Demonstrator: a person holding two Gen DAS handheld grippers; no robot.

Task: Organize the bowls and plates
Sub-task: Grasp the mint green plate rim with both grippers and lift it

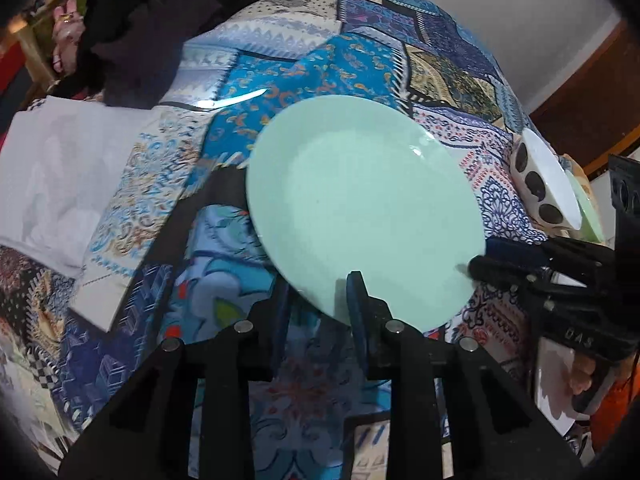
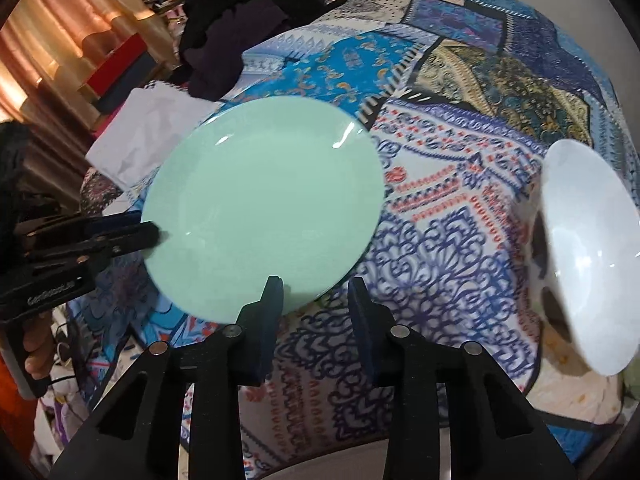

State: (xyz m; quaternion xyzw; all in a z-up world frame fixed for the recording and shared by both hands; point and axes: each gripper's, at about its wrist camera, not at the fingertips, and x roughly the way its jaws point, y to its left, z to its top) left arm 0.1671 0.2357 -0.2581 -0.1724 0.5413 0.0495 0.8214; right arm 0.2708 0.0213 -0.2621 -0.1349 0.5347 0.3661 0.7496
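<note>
Green plate (image 1: 360,208) is seen lying flat on the patchwork cloth (image 1: 320,68) covering the counter, rim facing up. No long axis: a round disc, so approach direction matters only at the rim.

Left tongs (image 1: 318,312): jaws parted, nothing gripped. The plate's near edge is placed between the two pads, the right pad overlapping the rim from above; whether contact is made cannot be told.

Right tongs (image 2: 316,300): jaws parted wide, nothing held. The plate (image 2: 260,204) lies ahead and to the left; only the left pad reaches its near rim, the right pad sitting over bare cloth.

In the left wrist view the right tongs (image 1: 476,266) are seen reaching the plate's right rim from the side.

Spotted bowl (image 2: 584,256) is noted well to the right of the plate, apart from it, tilted or blurred. It lies nearer the right tongs.

Judgement: the left tongs are better centred on the rim; a grip there looks closest to ready.
</note>
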